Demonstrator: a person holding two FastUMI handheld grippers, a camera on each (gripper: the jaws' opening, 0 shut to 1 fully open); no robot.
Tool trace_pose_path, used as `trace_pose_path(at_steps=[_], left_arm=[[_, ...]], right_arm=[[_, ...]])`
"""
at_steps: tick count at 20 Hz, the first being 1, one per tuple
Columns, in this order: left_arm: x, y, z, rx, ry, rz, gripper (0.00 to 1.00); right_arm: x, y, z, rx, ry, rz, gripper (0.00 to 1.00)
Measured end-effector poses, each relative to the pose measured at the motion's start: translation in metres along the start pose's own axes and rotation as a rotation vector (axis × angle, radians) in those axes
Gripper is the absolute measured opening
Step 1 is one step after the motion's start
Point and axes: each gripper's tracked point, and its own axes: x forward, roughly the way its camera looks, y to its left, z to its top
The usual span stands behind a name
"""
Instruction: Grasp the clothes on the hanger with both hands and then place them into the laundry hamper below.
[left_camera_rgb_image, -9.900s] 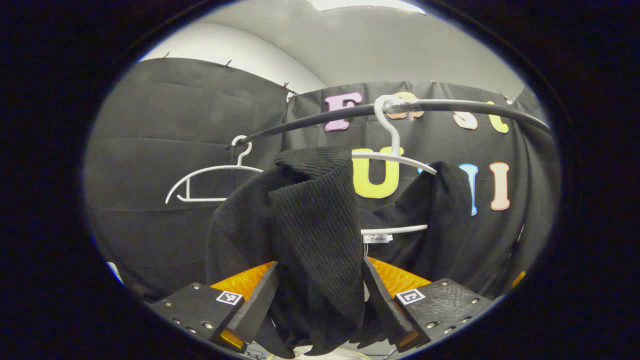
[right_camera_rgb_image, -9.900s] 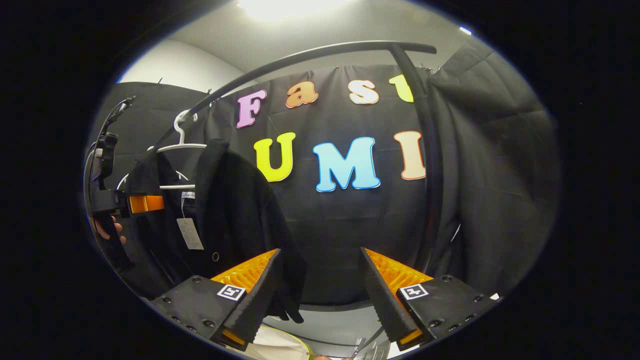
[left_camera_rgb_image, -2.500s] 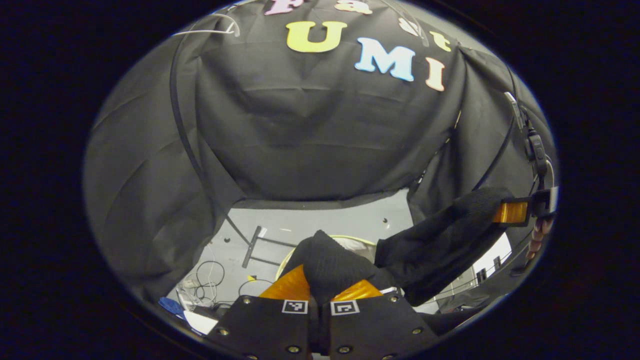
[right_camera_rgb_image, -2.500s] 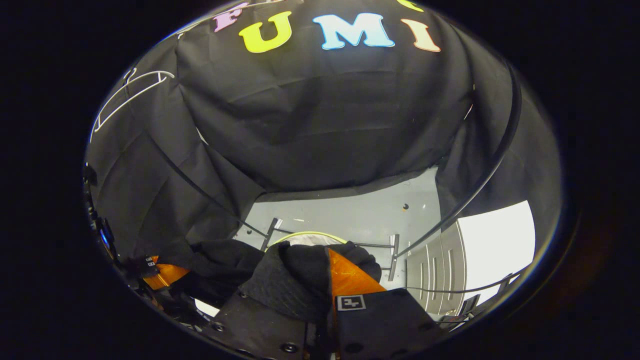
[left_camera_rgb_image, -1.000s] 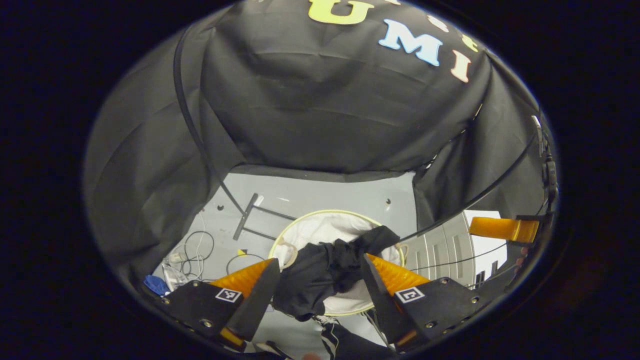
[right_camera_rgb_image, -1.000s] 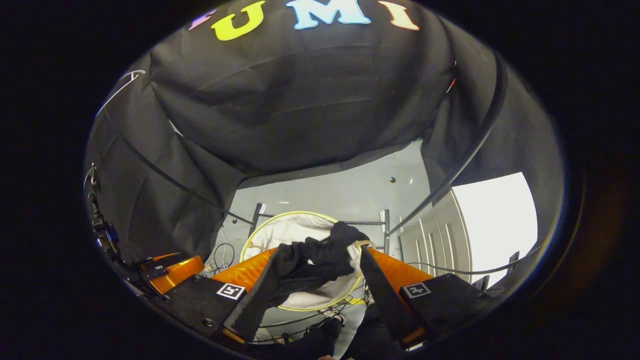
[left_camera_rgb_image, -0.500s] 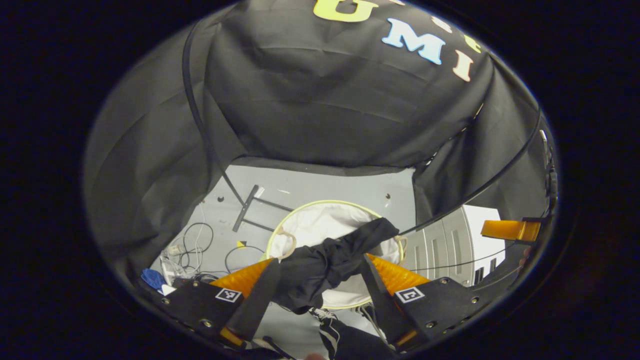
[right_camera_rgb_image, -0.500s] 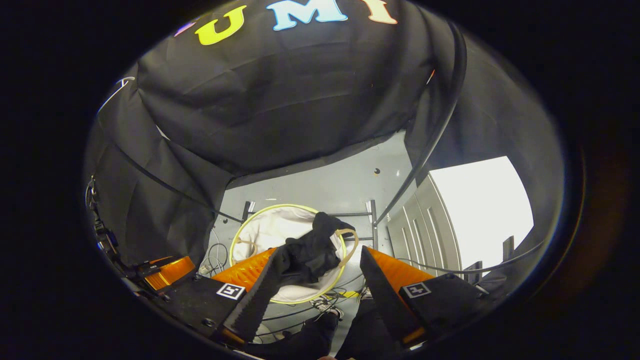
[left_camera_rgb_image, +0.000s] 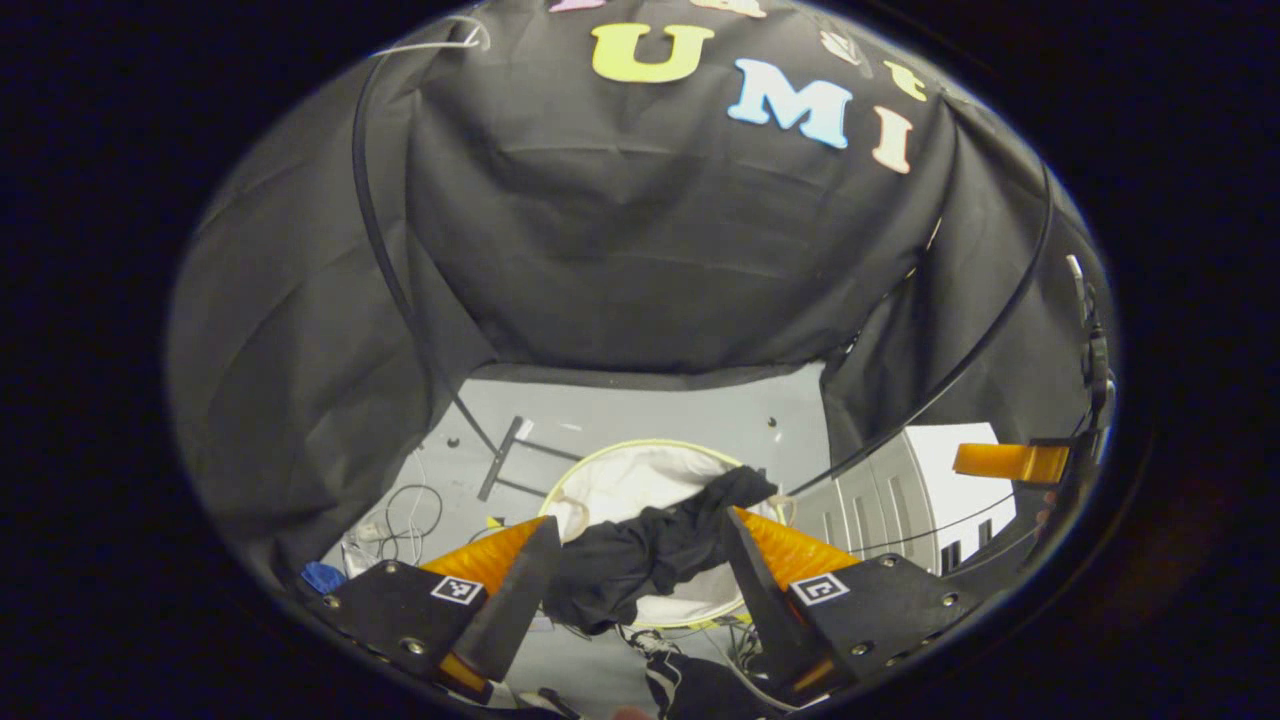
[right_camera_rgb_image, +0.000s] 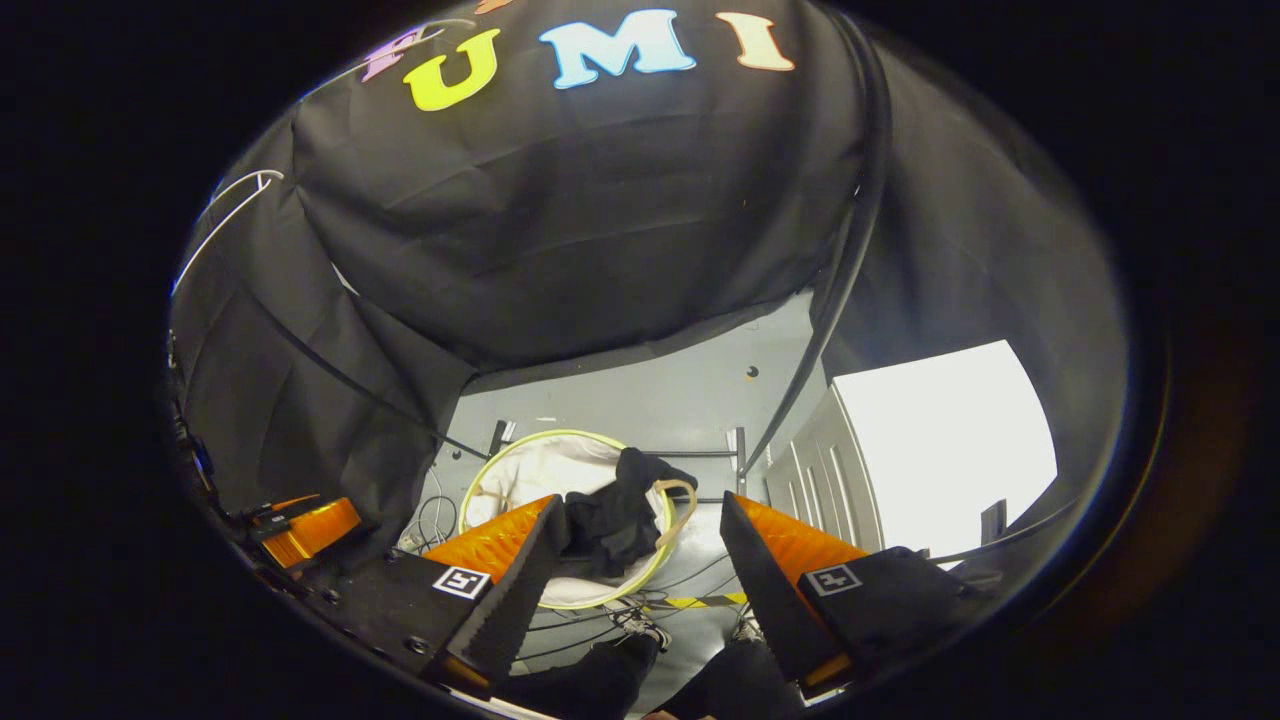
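So the black knit garment (left_camera_rgb_image: 655, 548) is lying crumpled across the round white fabric laundry hamper with the yellow-green rim (left_camera_rgb_image: 640, 447), low and centre in the left gripper view. It drapes over the near and right side of the rim, part of it inside on the white lining. In the right gripper view the same black bundle (right_camera_rgb_image: 615, 515) sits at the right edge of the hamper (right_camera_rgb_image: 520, 440), right next to a beige loop handle (right_camera_rgb_image: 682, 508).

The left gripper (left_camera_rgb_image: 632, 570) hangs above it with its orange-and-black fingers spread wide, gripping nothing; the garment just shows in the gap between them from above. The right gripper (right_camera_rgb_image: 640, 560) is the same deal, fingers wide apart and empty, looking down at the hamper from higher up.

Over at the right edge of the left gripper view you can see an orange finger of the other gripper (left_camera_rgb_image: 1010, 461), and at the lower left of the right gripper view an orange bit of the left one (right_camera_rgb_image: 305, 530).

The hamper stands on a grey floor (left_camera_rgb_image: 640, 410) with the black feet of the clothes rack (left_camera_rgb_image: 500, 472) and some loose cables (left_camera_rgb_image: 400, 510) to the left. A white wire hanger (right_camera_rgb_image: 225, 215) shows at the upper left of the right gripper view. Dark trouser legs and a shoe (right_camera_rgb_image: 640, 630) sit at the bottom.
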Motion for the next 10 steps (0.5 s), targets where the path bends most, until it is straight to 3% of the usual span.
trace_pose_path(at_steps=[4, 10], left_arm=[[-0.053, -0.037, 0.055, -0.010, -0.165, 0.056, 0.96], [-0.157, -0.103, 0.146, -0.021, -0.463, 0.120, 0.94]], right_arm=[[-0.036, -0.026, 0.043, 0.020, -0.153, 0.062, 0.98], [-0.109, -0.083, 0.119, -0.042, -0.452, 0.081, 0.98]])
